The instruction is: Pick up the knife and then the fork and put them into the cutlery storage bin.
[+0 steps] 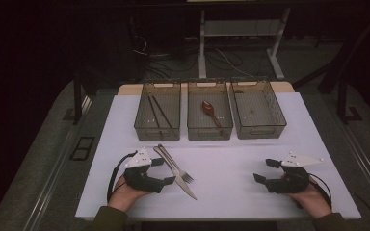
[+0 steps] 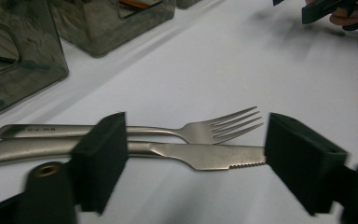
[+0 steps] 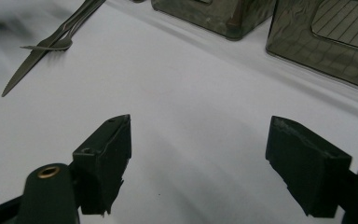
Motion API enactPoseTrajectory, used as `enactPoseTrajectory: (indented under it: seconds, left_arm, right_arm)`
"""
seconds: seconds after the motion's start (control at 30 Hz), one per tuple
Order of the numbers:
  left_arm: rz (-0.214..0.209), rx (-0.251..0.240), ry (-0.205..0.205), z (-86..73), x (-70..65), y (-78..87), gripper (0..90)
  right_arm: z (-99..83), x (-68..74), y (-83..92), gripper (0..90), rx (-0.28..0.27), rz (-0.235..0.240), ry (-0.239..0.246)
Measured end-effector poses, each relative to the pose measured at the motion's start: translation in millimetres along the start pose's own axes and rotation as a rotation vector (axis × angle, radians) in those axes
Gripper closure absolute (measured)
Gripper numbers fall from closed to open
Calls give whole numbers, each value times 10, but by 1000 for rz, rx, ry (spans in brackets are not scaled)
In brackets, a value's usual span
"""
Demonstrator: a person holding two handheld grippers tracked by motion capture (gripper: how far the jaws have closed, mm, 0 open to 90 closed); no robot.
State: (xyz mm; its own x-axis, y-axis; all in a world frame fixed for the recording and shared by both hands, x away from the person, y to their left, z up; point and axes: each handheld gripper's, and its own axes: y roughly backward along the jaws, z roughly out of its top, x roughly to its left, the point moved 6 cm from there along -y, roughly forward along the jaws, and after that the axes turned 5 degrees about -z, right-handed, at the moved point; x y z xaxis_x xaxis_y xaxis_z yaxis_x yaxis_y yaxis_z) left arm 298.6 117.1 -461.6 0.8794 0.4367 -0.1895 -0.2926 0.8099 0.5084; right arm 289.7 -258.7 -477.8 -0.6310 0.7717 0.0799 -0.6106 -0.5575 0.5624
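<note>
White table (image 1: 231, 192), knife (image 2: 168, 154) and fork (image 2: 205, 130) between left gripper's (image 2: 193, 161) unclenched jaws, untouched; right gripper (image 3: 198, 163) released

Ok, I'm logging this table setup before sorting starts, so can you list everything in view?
fork: 1, silver, on the white table cover beside the knife, near the left gripper
knife: 1, silver, lying against the fork, blade toward the person
bins: 3, clear grey, in a row at the far side of the table cover
chopsticks: 1 pair, dark, in the left bin
spoon: 1, reddish brown, in the middle bin
table cover: 1, white, over the table
left gripper: 1, black, jaws open, by the cutlery
right gripper: 1, black, jaws open over bare cover
hands: 2, at the near edge
</note>
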Motion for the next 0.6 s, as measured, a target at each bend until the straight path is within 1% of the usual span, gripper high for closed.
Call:
enactPoseTrajectory:
  seconds: [0.07,0.13,0.17,0.23,0.33,0.37,0.4,0.43,0.53,0.57,0.6]
  left_arm:
    - [-29,8,-1,4,-29,-11,398]
    - [-69,38,-9,-8,-75,-49,536]
    - [-76,57,-18,-18,-95,-75,583]
    - [-115,86,-31,-34,-144,-127,699]
    - [-147,128,-52,-51,-209,-214,818]
    - [-157,136,-55,-56,-230,-247,844]
    - [-169,154,-66,-64,-245,-278,869]
    - [-175,167,-69,-74,-261,-312,886]
    - [-195,207,-83,-102,-289,-390,887]
    - [-200,211,-82,-106,-298,-412,887]
    - [-203,217,-89,-105,-301,-430,887]
  right_arm:
    - [-2,-2,1,217,0,2,5]
    - [-1,0,14,217,-4,3,5]
    - [-3,-2,21,217,-8,3,10]
    - [-1,-5,32,217,-11,4,7]
    - [6,-6,40,217,-16,7,9]
    - [6,-4,39,217,-16,8,10]
    - [5,-3,36,218,-15,8,11]
    - [5,-1,34,218,-14,7,11]
    - [9,2,30,218,-14,10,14]
    - [9,2,30,218,-14,9,15]
    - [10,2,30,218,-15,10,15]
